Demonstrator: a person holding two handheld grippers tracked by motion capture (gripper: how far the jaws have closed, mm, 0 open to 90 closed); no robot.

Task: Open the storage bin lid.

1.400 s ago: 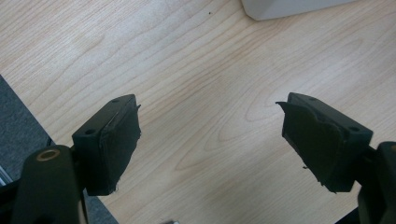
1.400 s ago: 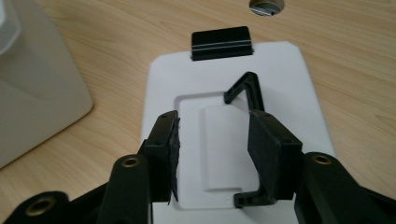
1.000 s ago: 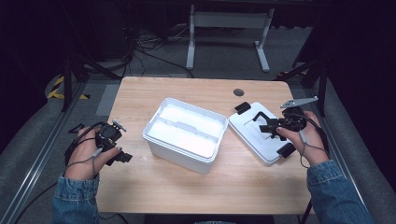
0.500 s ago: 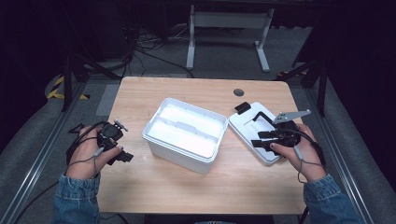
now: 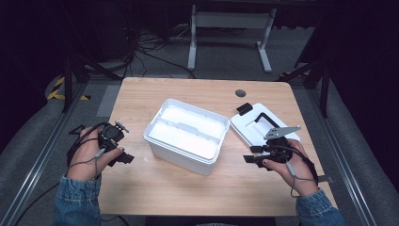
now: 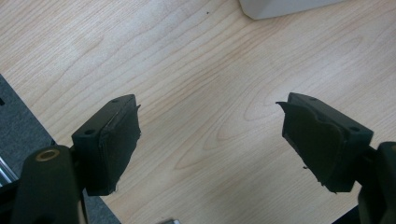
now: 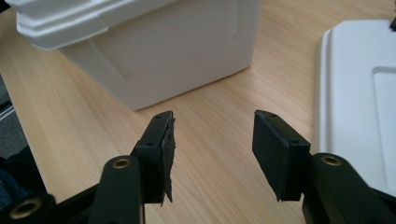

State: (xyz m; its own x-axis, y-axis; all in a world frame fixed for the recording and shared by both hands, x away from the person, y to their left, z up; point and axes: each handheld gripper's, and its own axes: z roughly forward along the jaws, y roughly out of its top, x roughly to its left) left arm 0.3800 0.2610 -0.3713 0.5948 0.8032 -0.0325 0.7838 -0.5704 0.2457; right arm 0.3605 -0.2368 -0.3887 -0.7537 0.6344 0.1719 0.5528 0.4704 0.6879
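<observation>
An open white foam box stands at the table's middle, and its inside looks empty. Its white lid, with a black handle on top, lies flat to the right. My left gripper rests near the table's left edge, jaws wide open toward the box, apart from it. In the left gripper view the left gripper has only bare wood between its jaws, and a box corner shows ahead. My right gripper sits open at the lid's near corner, aimed at the box. In the right gripper view the right gripper holds nothing, with the box wall ahead and the lid at right.
A small black block lies by the lid's far corner, and a dark round spot marks the table behind it. A metal stand and cables are on the floor beyond the table. Bare wood runs along the front edge.
My right gripper has come off the lid, moving nearer and leftward to the table beside the box. The left gripper has barely moved.
</observation>
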